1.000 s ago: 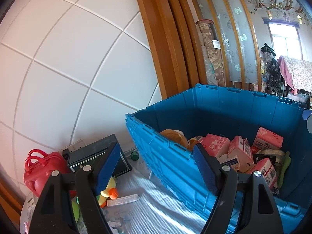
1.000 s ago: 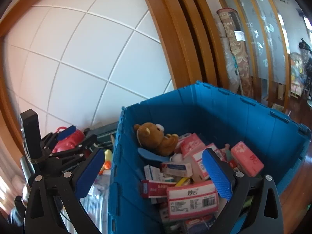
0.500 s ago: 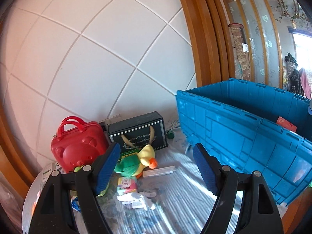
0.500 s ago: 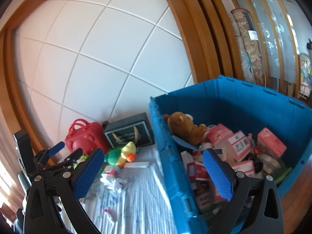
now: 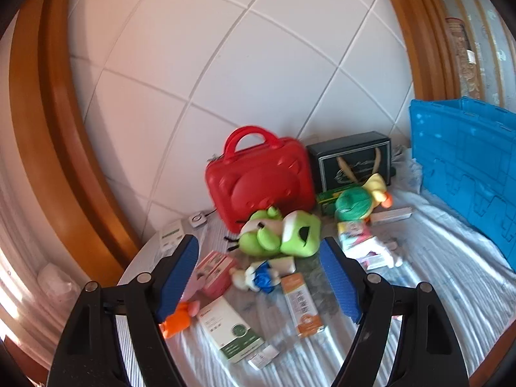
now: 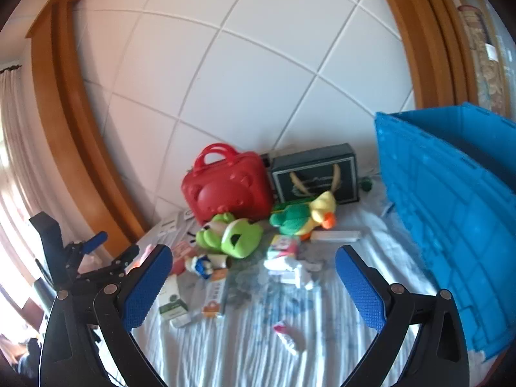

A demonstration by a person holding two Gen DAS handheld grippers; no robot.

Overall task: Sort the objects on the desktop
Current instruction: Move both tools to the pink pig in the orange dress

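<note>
1. The left claw fills the lower part of the left wrist view, its blue pads spread wide with nothing between them, held above the clutter.
2. The right claw sits low in the right wrist view, likewise spread and empty; the left claw also shows at that frame's left edge.
3. The desk is covered with a white, blue-streaked cloth and runs across the bottom half of both frames.
4. A red toy case with a handle stands upright against the white tiled wall, centre of frame.
5. Just right of it stands a dark box with a gold pattern.
6. A green plush toy lies in front of the case, touching it.
7. A yellow duck plush with a green body lies before the dark box, right of centre.
8. Small boxes lie in the lower centre: a white and green box, an orange and white box, a pink box and a small blue and white figure.
9. An orange toy lies partly behind the left pad.
10. A blue crate stands at the right edge on the desk, well apart from the small boxes; its inside is hidden here.
</note>
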